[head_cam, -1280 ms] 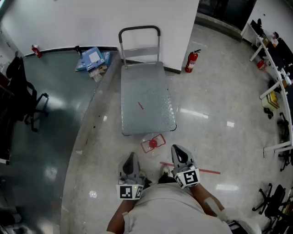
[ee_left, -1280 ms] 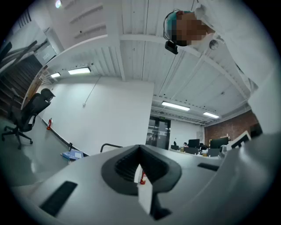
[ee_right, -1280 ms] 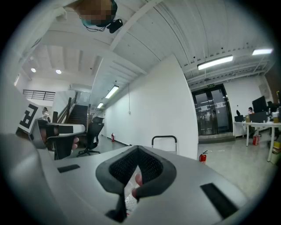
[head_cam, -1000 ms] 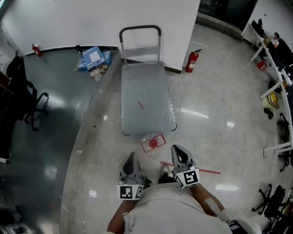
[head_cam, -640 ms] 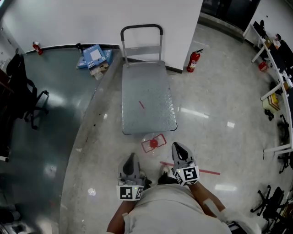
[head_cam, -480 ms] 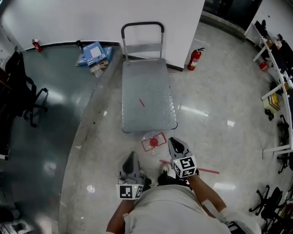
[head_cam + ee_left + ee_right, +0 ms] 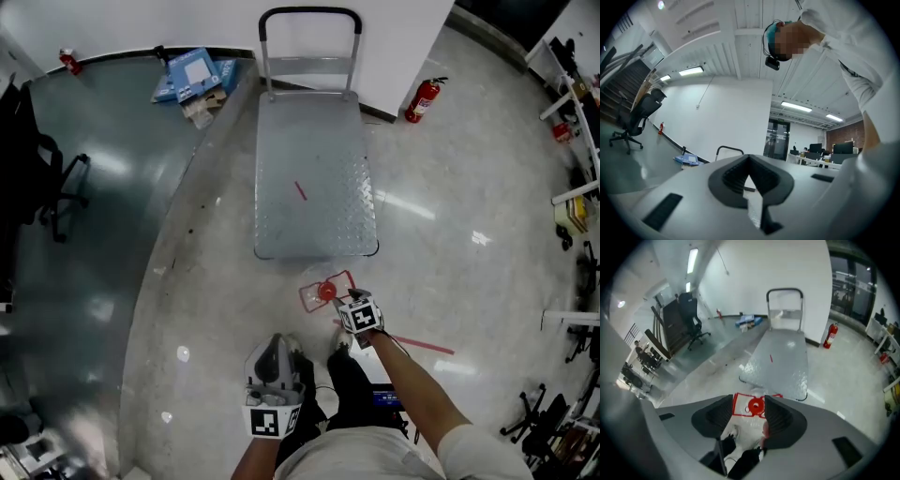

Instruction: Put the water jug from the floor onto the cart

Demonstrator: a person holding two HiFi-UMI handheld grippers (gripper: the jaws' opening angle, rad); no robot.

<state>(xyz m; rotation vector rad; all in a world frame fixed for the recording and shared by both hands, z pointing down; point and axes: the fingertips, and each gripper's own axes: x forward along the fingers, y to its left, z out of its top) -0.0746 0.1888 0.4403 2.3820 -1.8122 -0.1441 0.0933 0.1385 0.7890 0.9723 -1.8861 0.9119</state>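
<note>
Jaws on the right gripper (image 7: 749,405) had just been swinging apart and stood spread. The red cap of the water jug (image 7: 323,291) showed in the gap between them, and the pads weren't pressing on anything. That gripper was tipped down over the jug. The jug itself, clear with a red handle frame, sat on the floor just off the end of the cart (image 7: 314,178) opposite its push handle, not touching the deck.

The left gripper (image 7: 750,161) was pressed together with nothing in it. It pointed pretty much level and was held further back from the cart than the jug, close to the person's body.

The cart's diamond-plate deck had a small red mark (image 7: 300,190) near its middle. A red strip (image 7: 412,344) lay on the floor on the far side of the jug from the cart. A fire extinguisher (image 7: 425,98) stood right of the cart's handle end, and some blue boxes (image 7: 195,70) lay left of it.
</note>
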